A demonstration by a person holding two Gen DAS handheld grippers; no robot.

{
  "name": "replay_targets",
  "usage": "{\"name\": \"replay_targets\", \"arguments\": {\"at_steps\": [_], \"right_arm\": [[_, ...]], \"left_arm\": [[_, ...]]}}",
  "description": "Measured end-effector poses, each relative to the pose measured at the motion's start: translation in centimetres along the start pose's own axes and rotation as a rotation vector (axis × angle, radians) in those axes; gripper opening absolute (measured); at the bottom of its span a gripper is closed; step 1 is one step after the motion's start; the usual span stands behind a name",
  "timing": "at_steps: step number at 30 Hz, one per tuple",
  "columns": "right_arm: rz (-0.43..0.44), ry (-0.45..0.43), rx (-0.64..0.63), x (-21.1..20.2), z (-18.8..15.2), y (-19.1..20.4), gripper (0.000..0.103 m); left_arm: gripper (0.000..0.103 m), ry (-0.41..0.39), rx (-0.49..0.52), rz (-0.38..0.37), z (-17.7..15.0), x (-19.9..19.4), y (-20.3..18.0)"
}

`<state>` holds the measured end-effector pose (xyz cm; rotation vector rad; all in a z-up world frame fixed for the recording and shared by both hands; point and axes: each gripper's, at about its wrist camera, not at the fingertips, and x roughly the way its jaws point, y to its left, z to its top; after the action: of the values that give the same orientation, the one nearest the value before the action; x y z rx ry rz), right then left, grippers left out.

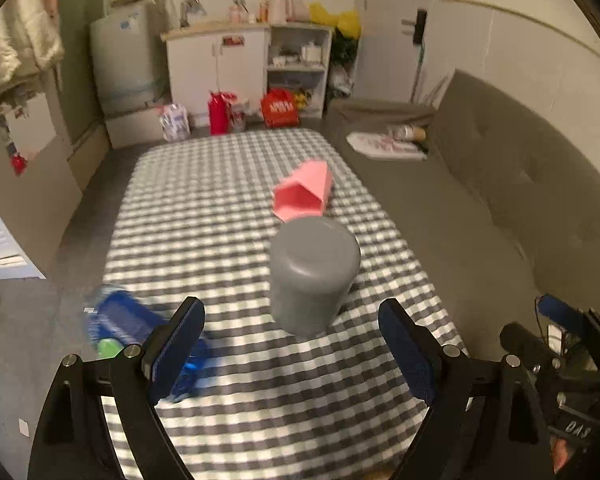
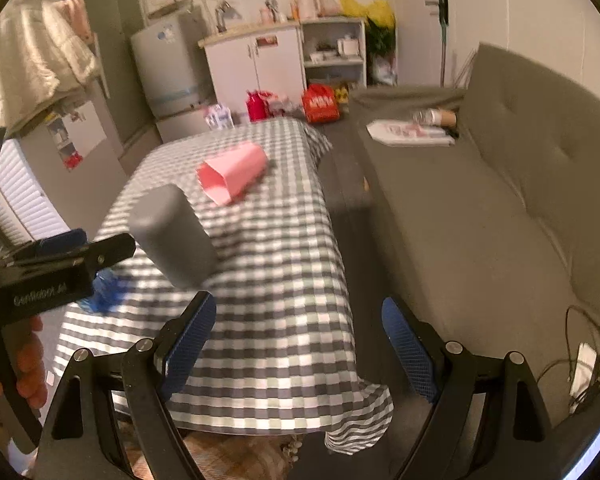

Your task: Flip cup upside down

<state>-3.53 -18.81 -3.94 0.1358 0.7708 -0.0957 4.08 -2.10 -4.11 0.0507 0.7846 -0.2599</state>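
A grey cup [image 1: 314, 276] stands upside down on the checked tablecloth [image 1: 228, 208], its flat base up; it also shows in the right wrist view [image 2: 172, 236]. My left gripper [image 1: 292, 344] is open and empty, just short of the cup, which stands between and ahead of its fingers. My right gripper [image 2: 300, 340] is open and empty, over the table's near right edge, to the right of the cup. The left gripper's body shows in the right wrist view [image 2: 52, 272], beside the cup.
A pink cup [image 1: 304, 196] lies on its side beyond the grey cup. A blue plastic bottle [image 1: 132, 324] lies at the table's left edge. A grey sofa [image 2: 500, 208] runs along the right. Cabinets, a fridge and bags stand beyond the table.
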Motion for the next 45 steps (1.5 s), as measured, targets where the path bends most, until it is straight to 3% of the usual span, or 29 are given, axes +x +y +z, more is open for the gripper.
{"name": "replay_targets", "arguments": {"at_steps": [7,15,20,24,27,30,33,40,45], "right_arm": [[0.03,-0.149,-0.085,-4.7,1.5,2.6,0.085],[0.096,-0.227,-0.149,-5.4,0.9,6.0,0.086],[0.109,-0.207,-0.172,-3.6,-0.3,7.2,0.087],[0.115,-0.188,-0.165,-2.4,-1.0,7.5,0.087],[0.118,-0.183,-0.167,-1.7,-1.5,7.7,0.087],[0.118,-0.181,-0.157,-1.4,-1.9,7.7,0.087],[0.113,-0.187,-0.136,-1.3,-2.1,7.5,0.096],[0.099,-0.198,-0.121,-1.3,-2.3,7.2,0.103],[0.088,-0.196,-0.122,-1.3,-2.4,7.0,0.103]], "left_arm": [[0.091,-0.219,-0.002,0.087,-0.3,-8.3,1.9],[0.099,-0.343,-0.056,0.163,-3.4,-11.7,4.8],[0.099,-0.331,-0.078,0.201,-5.7,-10.6,5.8],[0.099,-0.322,-0.147,0.182,-7.3,-9.9,7.0],[0.099,-0.322,-0.145,0.192,-8.0,-9.6,7.0],[0.099,-0.332,-0.129,0.209,-8.4,-9.4,6.8],[0.099,-0.335,-0.133,0.211,-8.6,-9.3,6.8],[0.1,-0.341,-0.141,0.21,-8.5,-9.5,6.8],[0.103,-0.33,-0.148,0.191,-8.4,-9.4,6.7]]}}
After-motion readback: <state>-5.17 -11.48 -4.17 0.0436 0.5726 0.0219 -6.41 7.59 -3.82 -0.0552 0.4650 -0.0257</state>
